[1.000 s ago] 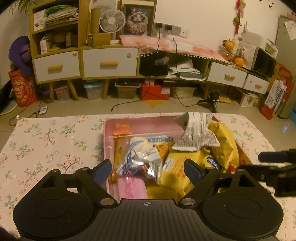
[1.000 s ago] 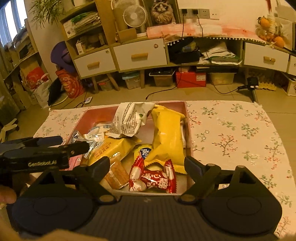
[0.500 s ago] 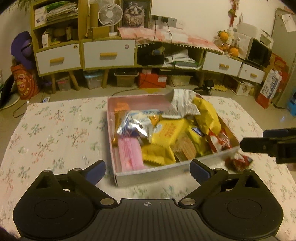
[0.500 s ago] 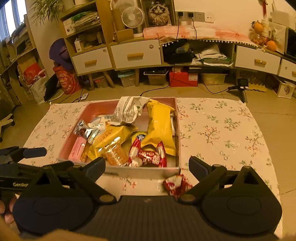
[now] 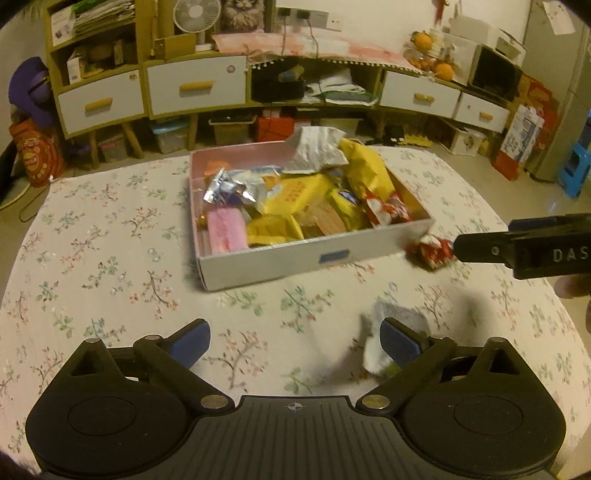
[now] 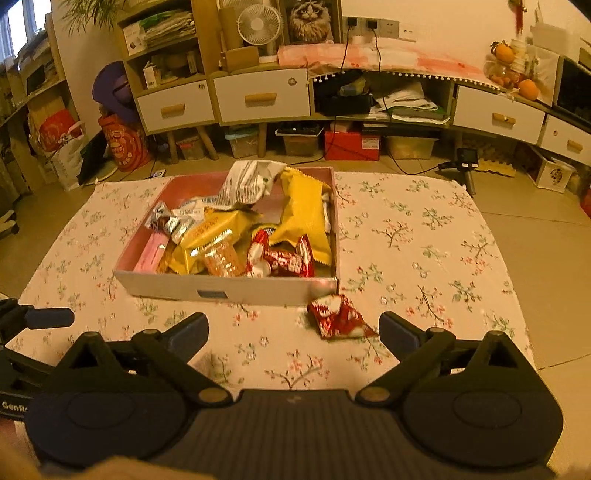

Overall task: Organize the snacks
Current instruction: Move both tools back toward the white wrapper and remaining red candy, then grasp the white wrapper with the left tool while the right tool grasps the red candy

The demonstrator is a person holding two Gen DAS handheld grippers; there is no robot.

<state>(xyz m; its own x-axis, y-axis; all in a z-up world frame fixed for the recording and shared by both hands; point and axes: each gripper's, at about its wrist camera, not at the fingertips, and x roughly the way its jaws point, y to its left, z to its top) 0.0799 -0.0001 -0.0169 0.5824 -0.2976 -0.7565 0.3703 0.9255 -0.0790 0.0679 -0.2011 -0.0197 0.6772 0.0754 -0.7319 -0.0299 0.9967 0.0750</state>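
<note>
Right hand-held gripper (image 6: pixel 293 334) opening over red snack packet (image 6: pixel 340 317) beside box (image 6: pixel 229 288).

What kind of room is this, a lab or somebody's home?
Most likely a home living room: a low table with a flowered cloth, wooden cabinets with white drawers, a small desk fan and a cat picture.

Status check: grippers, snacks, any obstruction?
Left gripper open, empty; right gripper opening, empty. Red packet and white packet outside box. Nothing obstructing.
</note>
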